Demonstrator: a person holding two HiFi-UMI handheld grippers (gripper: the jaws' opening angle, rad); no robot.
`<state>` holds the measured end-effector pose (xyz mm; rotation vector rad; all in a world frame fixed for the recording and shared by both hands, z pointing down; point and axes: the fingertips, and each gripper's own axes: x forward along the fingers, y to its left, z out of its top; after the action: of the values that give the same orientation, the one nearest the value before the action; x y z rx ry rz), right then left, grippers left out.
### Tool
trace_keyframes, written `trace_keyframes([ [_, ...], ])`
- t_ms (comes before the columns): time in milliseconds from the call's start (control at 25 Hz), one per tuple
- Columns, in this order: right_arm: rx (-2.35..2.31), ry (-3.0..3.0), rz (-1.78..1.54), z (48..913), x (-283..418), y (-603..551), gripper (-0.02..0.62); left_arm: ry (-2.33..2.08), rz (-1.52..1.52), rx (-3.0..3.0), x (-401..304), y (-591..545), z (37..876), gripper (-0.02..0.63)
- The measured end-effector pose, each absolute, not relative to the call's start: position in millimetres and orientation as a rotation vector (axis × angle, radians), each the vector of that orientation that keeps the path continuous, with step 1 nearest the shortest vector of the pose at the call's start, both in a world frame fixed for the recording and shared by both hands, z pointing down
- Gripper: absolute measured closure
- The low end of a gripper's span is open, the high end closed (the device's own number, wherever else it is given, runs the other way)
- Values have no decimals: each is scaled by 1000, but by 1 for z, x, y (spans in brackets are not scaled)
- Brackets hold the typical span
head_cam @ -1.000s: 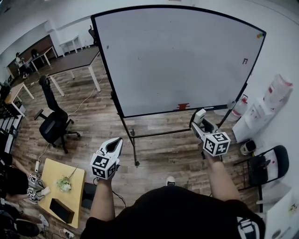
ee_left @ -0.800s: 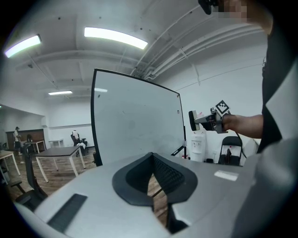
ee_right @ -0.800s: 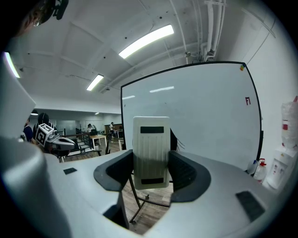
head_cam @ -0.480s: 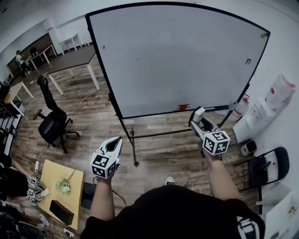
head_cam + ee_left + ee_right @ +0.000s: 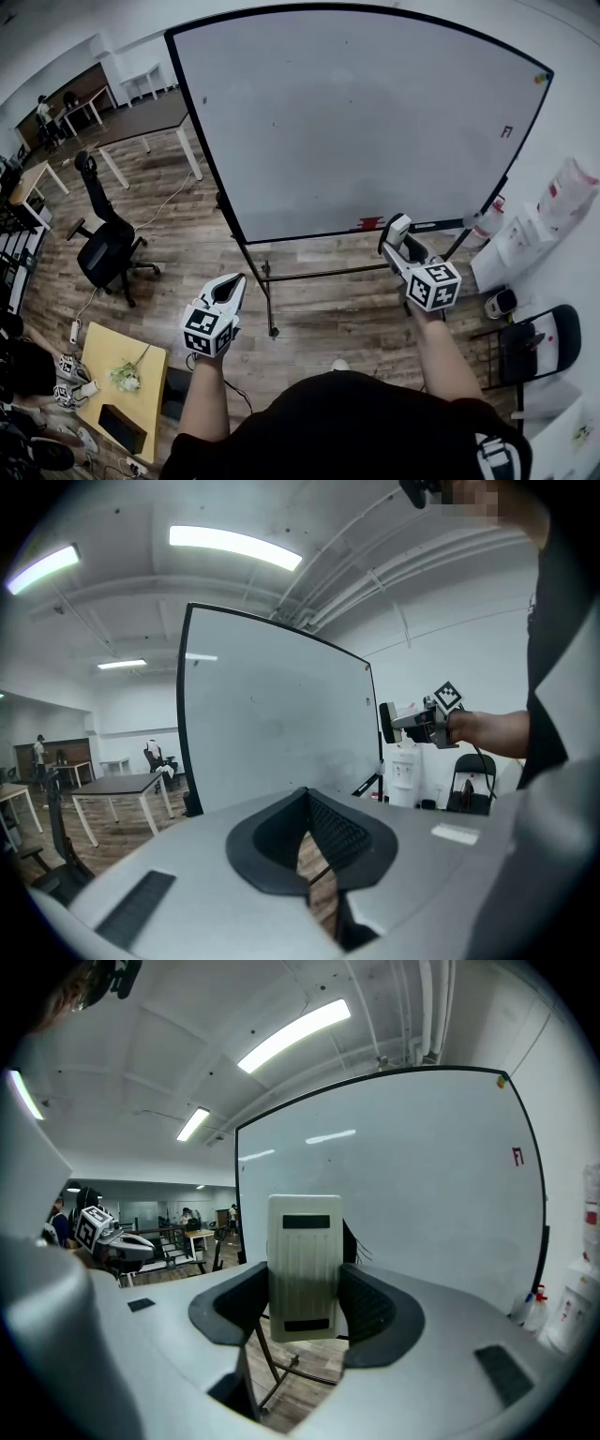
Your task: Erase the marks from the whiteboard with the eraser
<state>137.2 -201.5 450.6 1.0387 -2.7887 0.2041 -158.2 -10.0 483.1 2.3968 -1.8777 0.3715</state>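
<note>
Right gripper (image 5: 398,231): clenched on the eraser (image 5: 304,1265), which stands upright between the jaws, ribbed pale face toward the camera, with a dark bar near its top and another near its bottom. In the head view only the eraser's upper end (image 5: 400,225) shows; the rest is covered by the jaws. It is held in front of the whiteboard's lower right part. The right gripper view takes in nearly the whole whiteboard (image 5: 394,1176) beyond it, so the eraser is off the surface.

Left gripper (image 5: 230,285): jaws closed tip to tip, nothing between them. It is held low and left of the stand (image 5: 267,291), over the wood floor (image 5: 187,234).

Whiteboard (image 5: 356,122): mostly blank.
- One small red mark (image 5: 506,132) sits near the right edge, upper half; its shape is too small to read.
- A red smudge (image 5: 371,223) lies at the bottom edge, just left of the eraser. Whether it is on the surface or the frame cannot be told.
- Small coloured magnets (image 5: 541,79) sit in the top right corner.
- A few faint specks show at upper left; they are too faint to classify.

The stand's right leg is partly hidden behind the right gripper.

Surroundings: an office chair (image 5: 108,248) is left of the whiteboard and a small yellow table (image 5: 141,380) is at lower left, its near end cut off by the person's arm.
</note>
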Motion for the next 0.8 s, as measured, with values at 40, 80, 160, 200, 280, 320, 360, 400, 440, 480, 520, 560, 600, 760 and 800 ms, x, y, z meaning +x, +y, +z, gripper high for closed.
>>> trace_keyframes([
  [40,1032,-2789,204,450,135,-206,365,-1881,372,2394,-159,-14,482,595],
  [80,1026,-2790,203,449,134,-211,365,-1884,373,2391,-160,-18,482,595],
  [160,1016,-2789,201,449,132,-220,365,-1887,374,2384,-161,-27,482,595],
  [200,1012,-2788,199,449,131,-224,365,-1888,374,2380,-162,-30,483,595],
  [280,1004,-2788,198,450,128,-231,365,-1891,373,2374,-164,-37,484,595],
  [320,1000,-2790,198,450,127,-236,365,-1893,372,2372,-164,-41,484,595],
  [360,996,-2791,197,449,126,-241,365,-1894,371,2372,-164,-46,484,595],
  [400,993,-2792,196,448,125,-247,365,-1895,368,2370,-164,-51,483,595],
  [440,990,-2793,195,448,125,-252,365,-1896,366,2368,-164,-56,482,595],
  [480,988,-2794,194,447,124,-258,365,-1896,364,2364,-163,-61,482,595],
  [520,985,-2795,193,447,124,-262,365,-1897,361,2360,-163,-66,481,595],
  [560,983,-2797,193,448,124,-267,365,-1899,358,2356,-163,-70,482,595],
  [600,980,-2799,194,448,124,-271,365,-1901,356,2355,-162,-73,482,595],
  [760,968,-2807,198,449,124,-289,365,-1905,368,2350,-161,-90,485,595],
  [800,964,-2808,200,450,123,-295,365,-1905,369,2346,-160,-94,486,595],
])
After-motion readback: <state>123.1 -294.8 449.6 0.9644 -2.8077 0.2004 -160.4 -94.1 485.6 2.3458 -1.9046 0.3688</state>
